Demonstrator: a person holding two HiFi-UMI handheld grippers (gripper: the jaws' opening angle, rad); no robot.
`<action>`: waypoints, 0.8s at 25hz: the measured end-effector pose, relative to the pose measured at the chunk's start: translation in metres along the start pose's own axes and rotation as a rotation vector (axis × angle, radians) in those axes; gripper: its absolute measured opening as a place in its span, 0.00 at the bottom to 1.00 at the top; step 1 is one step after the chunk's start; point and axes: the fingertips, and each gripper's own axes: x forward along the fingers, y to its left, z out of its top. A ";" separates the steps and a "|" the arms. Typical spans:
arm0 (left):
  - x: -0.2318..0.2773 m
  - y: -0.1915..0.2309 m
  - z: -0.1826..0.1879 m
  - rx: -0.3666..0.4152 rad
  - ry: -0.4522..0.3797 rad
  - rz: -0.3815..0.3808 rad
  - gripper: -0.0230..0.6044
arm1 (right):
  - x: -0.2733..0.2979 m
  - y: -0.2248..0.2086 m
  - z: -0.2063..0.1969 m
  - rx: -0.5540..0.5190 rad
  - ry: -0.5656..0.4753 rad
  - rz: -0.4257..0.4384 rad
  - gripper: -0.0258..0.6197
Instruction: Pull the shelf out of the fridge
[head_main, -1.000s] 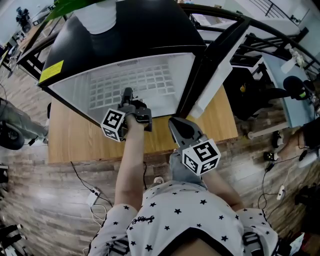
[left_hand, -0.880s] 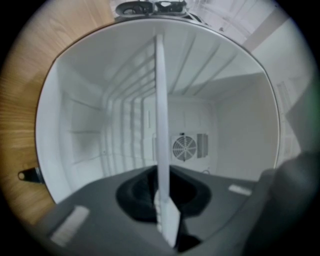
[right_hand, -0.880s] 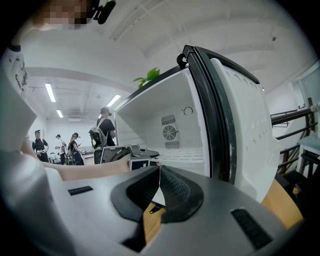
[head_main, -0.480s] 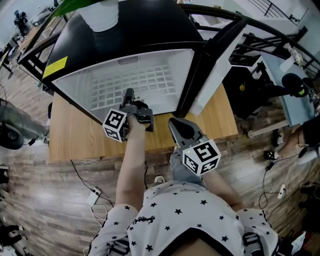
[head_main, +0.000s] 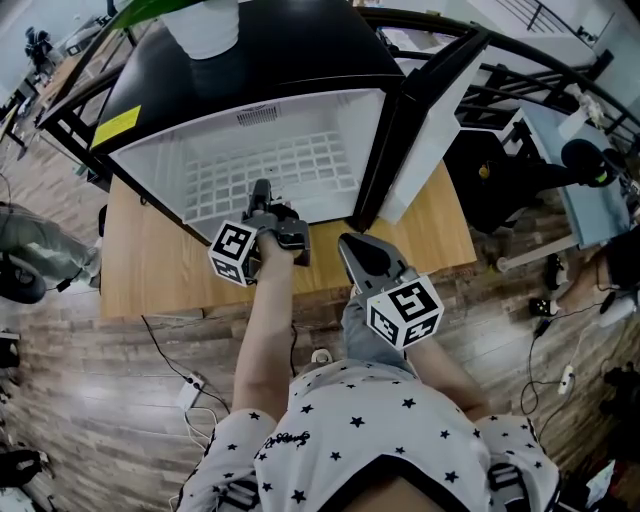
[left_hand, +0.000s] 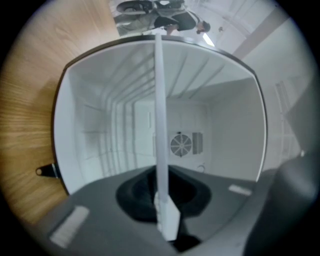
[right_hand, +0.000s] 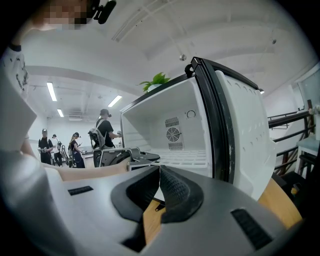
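Note:
The small black fridge (head_main: 260, 70) stands open on a wooden table, and its white wire shelf (head_main: 290, 165) lies inside. My left gripper (head_main: 262, 192) reaches into the opening and is shut on the shelf's front edge. In the left gripper view the shelf (left_hand: 161, 115) shows edge-on as a thin white bar running from between the jaws of the left gripper (left_hand: 166, 222) into the white interior. My right gripper (head_main: 346, 243) hangs back by the table's front edge, shut with nothing in it. The right gripper (right_hand: 161, 172) looks at the fridge from the side.
The fridge door (head_main: 425, 130) swings open to the right, beside my right gripper. The wooden table (head_main: 150, 270) carries the fridge. A black metal frame (head_main: 540, 70) and a desk stand to the right. Cables lie on the floor (head_main: 185, 385). Several people stand far off (right_hand: 102, 135).
Almost nothing differs. My left gripper keeps its hold on the shelf's edge and has drifted slightly towards the person. The right gripper stays where it was.

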 end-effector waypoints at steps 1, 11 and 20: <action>-0.002 0.000 0.000 0.001 0.001 0.000 0.09 | -0.001 0.001 0.000 0.000 -0.001 0.001 0.07; -0.014 -0.002 -0.005 -0.003 -0.002 0.005 0.09 | -0.014 0.005 0.004 0.000 -0.011 -0.012 0.07; -0.027 -0.003 -0.008 -0.001 0.005 0.010 0.09 | -0.023 0.014 0.005 0.000 -0.021 -0.014 0.07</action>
